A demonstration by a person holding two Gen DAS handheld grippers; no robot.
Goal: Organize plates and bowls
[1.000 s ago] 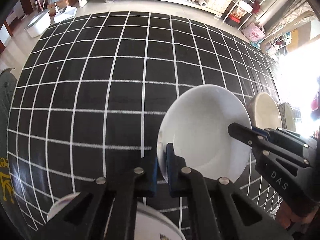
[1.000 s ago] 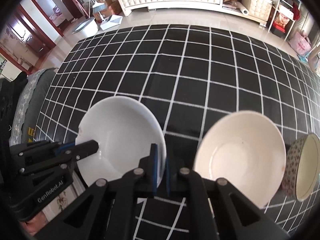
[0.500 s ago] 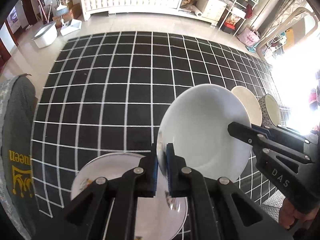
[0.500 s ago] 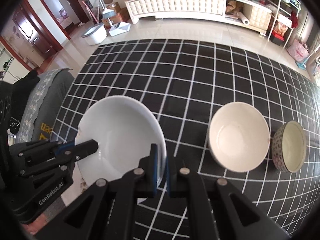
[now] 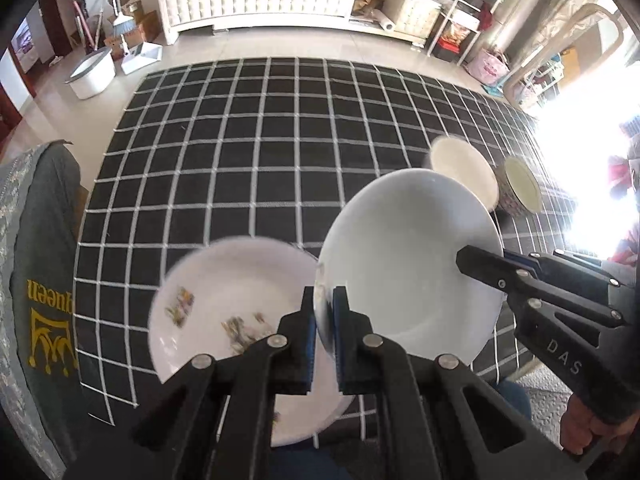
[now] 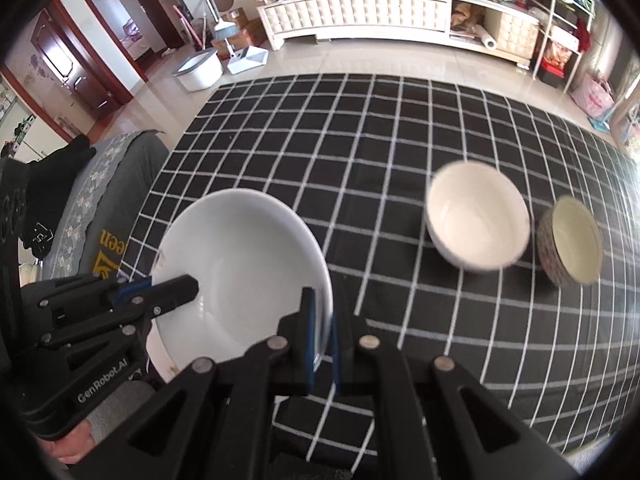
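I counted, on the black white-gridded cloth (image 5: 248,152): one plain white deep ceramic plate (image 5: 408,256), clamped by both my tongs; one white flower-printed plate (image 5: 224,304); one cream round bowl (image 6: 476,216); one small bowl with patterned outside (image 6: 570,240). Four dishes.

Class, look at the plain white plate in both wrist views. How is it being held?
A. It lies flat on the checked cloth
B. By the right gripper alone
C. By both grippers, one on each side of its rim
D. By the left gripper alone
C: the left gripper and the right gripper each clamp the rim of the white plate on opposite sides.
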